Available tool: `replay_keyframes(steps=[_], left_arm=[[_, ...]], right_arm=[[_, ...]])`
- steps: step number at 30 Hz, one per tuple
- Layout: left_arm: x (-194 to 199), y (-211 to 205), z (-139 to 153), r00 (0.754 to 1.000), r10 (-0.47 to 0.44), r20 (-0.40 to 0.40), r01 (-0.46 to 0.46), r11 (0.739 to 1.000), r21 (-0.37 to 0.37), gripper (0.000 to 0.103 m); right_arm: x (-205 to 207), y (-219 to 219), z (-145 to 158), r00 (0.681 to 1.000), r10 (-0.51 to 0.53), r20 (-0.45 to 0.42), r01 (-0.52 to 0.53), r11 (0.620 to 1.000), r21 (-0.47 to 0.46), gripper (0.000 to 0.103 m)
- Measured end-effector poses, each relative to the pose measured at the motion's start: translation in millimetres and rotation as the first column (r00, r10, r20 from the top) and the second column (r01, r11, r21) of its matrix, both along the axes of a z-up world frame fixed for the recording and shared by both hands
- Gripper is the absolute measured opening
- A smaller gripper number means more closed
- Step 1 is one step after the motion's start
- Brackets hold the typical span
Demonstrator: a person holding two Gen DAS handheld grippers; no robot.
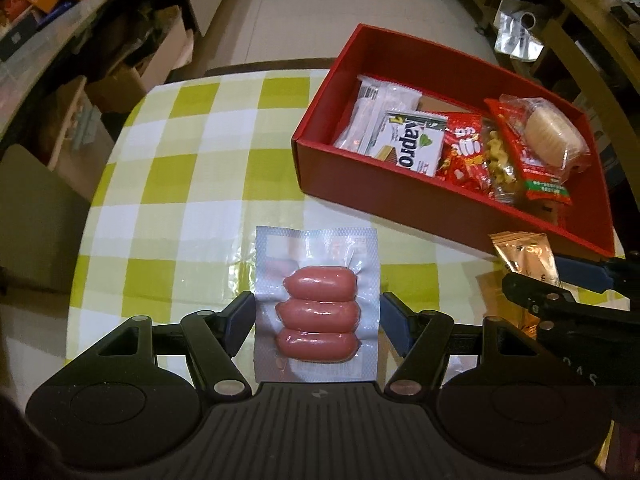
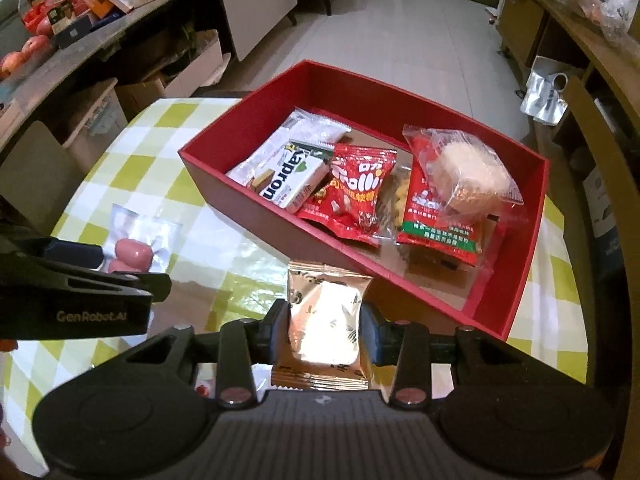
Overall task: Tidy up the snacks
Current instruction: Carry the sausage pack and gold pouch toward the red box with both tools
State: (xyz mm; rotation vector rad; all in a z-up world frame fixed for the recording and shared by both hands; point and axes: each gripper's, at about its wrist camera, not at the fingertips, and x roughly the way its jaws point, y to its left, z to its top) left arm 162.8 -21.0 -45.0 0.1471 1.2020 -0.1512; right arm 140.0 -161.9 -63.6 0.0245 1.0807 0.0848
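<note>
A clear vacuum pack of three pink sausages (image 1: pixel 316 280) sits between the fingers of my left gripper (image 1: pixel 318 314), whose pads press on its two side edges just above the yellow-checked table (image 1: pixel 180 180). My right gripper (image 2: pixel 324 320) is shut on a shiny gold snack packet (image 2: pixel 326 304), held close to the near wall of the red box (image 2: pixel 248 200). The left wrist view shows that gold packet (image 1: pixel 528 256) at the right edge. In the box lie a white wafer pack (image 2: pixel 292 180), a red gummy bag (image 2: pixel 356 196) and a wrapped round cake (image 2: pixel 468 176).
The red box (image 1: pixel 320 160) takes up the table's far right part. Beyond the table edge are a cluttered shelf (image 2: pixel 80 20), cardboard boxes under it and a wooden sideboard (image 2: pixel 580 40) at the right.
</note>
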Motion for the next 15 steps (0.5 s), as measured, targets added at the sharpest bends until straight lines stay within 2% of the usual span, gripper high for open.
replay_keyframes(steps=[15], left_arm=[[2, -8, 20, 0.999, -0.013, 0.033, 0.015, 0.999, -0.049, 0.073]], right_arm=[[-7, -5, 24, 0.998, -0.023, 0.062, 0.02, 0.999, 0.043, 0.046]])
